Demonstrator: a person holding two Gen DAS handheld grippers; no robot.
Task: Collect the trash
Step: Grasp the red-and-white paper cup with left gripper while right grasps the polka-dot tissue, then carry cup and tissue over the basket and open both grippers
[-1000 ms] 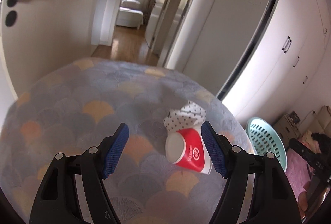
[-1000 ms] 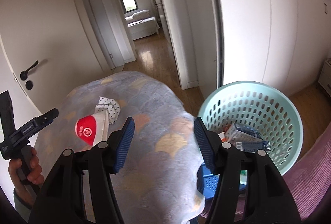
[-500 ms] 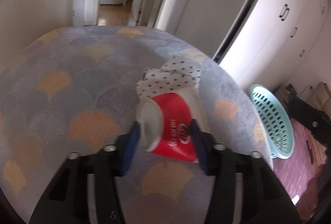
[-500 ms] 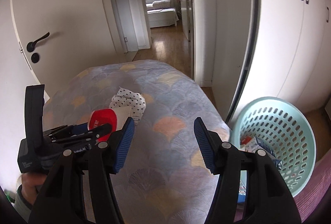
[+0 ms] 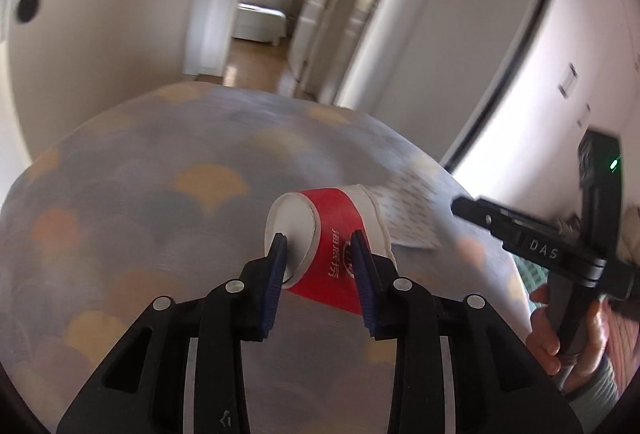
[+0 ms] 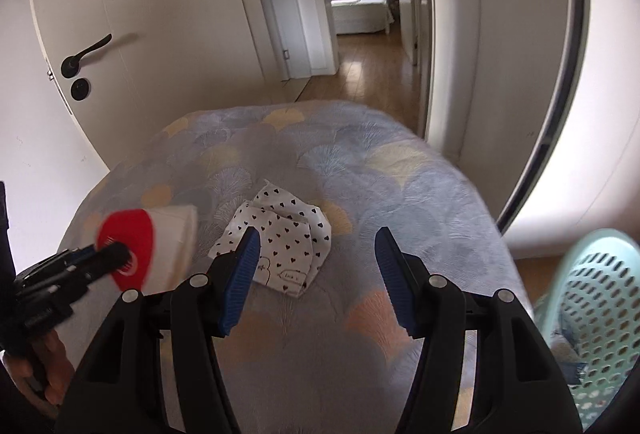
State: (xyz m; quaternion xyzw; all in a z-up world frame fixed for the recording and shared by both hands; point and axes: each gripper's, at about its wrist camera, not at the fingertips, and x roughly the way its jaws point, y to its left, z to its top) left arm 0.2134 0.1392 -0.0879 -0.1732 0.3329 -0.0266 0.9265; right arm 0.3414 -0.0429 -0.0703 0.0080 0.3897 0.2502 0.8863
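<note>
My left gripper (image 5: pixel 318 254) clamped a red-and-white paper cup (image 5: pixel 334 240) above the bed (image 6: pixel 360 169); my right gripper (image 6: pixel 316 266) gaped (heart-print paper (image 6: pixel 280 238) below). The mint basket (image 6: pixel 596 298) held blurred wrappers.

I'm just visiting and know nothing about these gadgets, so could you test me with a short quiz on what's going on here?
1. True or false: the left gripper has its jaws shut on the cup.
2. Multiple choice: the dotted paper lies (A) in the basket, (B) on the bedspread, (C) in the right gripper.
3. Fill in: the right gripper's jaws are ____.

Key: 1 true. 2 B. 3 open, with nothing between them; the paper lies on the bedspread beyond the jaws.
</note>
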